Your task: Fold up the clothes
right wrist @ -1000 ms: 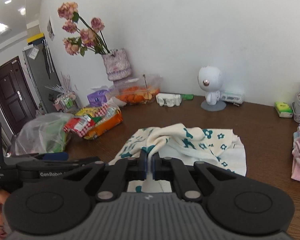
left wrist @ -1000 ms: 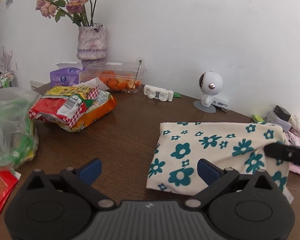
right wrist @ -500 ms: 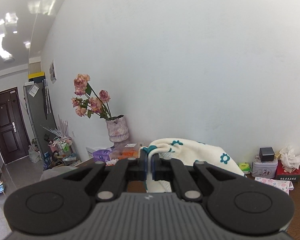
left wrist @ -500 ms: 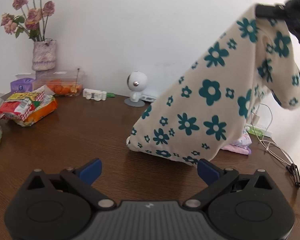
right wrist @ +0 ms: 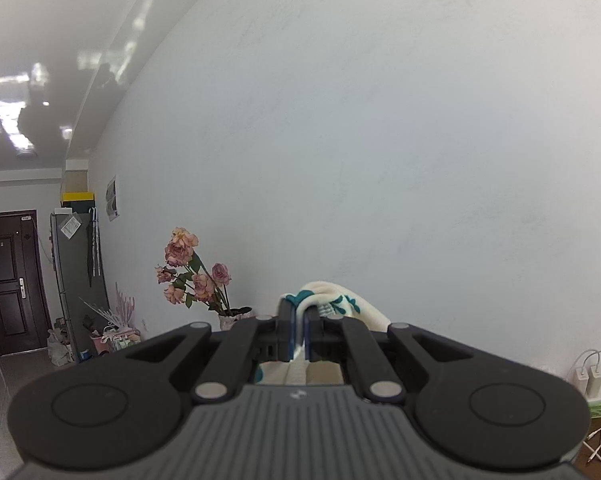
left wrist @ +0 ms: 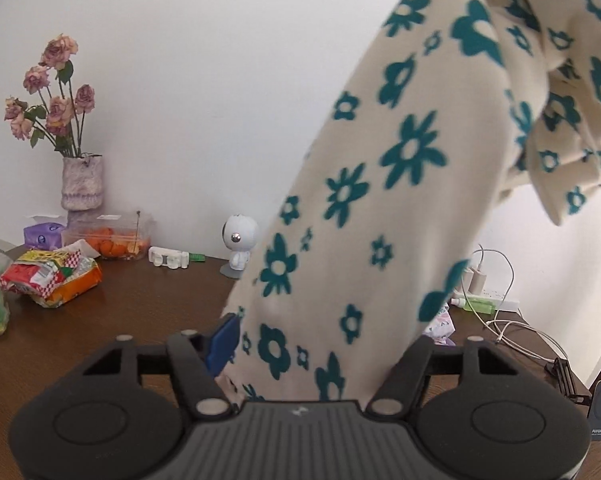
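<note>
Garment: cream cloth with teal flowers, hanging in the air above the tabletop, its lower end draped down between the left tongs.
Right tongs: clamped tight on a bunched edge of the cloth, held high and pointing level toward the wall.
Left tongs: jaws closing, the cloth's lower hem between them; one blue pad shows at the cloth's edge, the other is hidden behind fabric, so whether they press yet is hard to say.
Risk, grip: the left tongs may catch only one layer or miss the corner, leaving the cloth twisted for the fold.
Risk, slip: the small pinch in the right tongs could pull free under the cloth's weight.
Risk, sweep: the swinging hem could brush the white figurine.
Surface: dark brown wood, carrying snack packets, a clear food box and a flower vase.
Room: white wall, charger cables at the right; dark door in the right wrist view.
</note>
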`<state>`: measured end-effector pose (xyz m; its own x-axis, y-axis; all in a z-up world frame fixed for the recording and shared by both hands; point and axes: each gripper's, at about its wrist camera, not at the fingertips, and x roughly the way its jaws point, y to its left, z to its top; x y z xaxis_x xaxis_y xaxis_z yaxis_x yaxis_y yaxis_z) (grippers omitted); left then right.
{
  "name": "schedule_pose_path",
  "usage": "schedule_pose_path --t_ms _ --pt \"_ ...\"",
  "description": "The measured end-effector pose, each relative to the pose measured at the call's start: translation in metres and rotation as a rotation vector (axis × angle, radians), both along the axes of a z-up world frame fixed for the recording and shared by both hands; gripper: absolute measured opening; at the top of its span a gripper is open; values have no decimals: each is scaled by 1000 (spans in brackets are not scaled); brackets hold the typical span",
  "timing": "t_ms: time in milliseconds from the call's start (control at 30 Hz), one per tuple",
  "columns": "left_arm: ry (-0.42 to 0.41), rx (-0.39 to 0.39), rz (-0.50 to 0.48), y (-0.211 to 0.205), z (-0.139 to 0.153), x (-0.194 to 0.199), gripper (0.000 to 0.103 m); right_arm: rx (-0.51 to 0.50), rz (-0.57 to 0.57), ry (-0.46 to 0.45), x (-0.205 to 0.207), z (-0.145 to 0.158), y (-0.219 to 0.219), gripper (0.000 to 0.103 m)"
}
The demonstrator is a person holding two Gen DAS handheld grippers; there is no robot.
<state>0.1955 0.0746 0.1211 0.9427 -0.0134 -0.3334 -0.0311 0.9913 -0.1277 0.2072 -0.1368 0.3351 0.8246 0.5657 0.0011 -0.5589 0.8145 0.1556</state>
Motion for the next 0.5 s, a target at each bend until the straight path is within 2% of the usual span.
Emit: schedule_pose_path --t_ms 67,100,133,233,300,367,467,500 --pt "7 -7 -43 11 8 -8 22 -3 -11 7 -7 -1 -17 4" --pt "7 -3 -66 16 14 -13 15 -6 -18 13 -11 -3 -25 4" --pt "8 3 -81 19 18 -16 14 -9 -26 19 -15 -5 -33 4" --pt "36 47 -174 24 29 -23 15 0 -76 58 -19 -20 -64 4" --pt "92 81 -254 22 28 -19 21 13 -122 120 -11 -41 -87 4" --pt "171 101 -294 12 13 -9 30 8 -176 221 10 -71 -106 4" --pt "266 164 -288 -6 -20 13 46 -19 -244 375 44 -127 -126 4" --pt "296 181 -291 -13 -33 20 47 -29 -265 426 55 -147 -131 4"
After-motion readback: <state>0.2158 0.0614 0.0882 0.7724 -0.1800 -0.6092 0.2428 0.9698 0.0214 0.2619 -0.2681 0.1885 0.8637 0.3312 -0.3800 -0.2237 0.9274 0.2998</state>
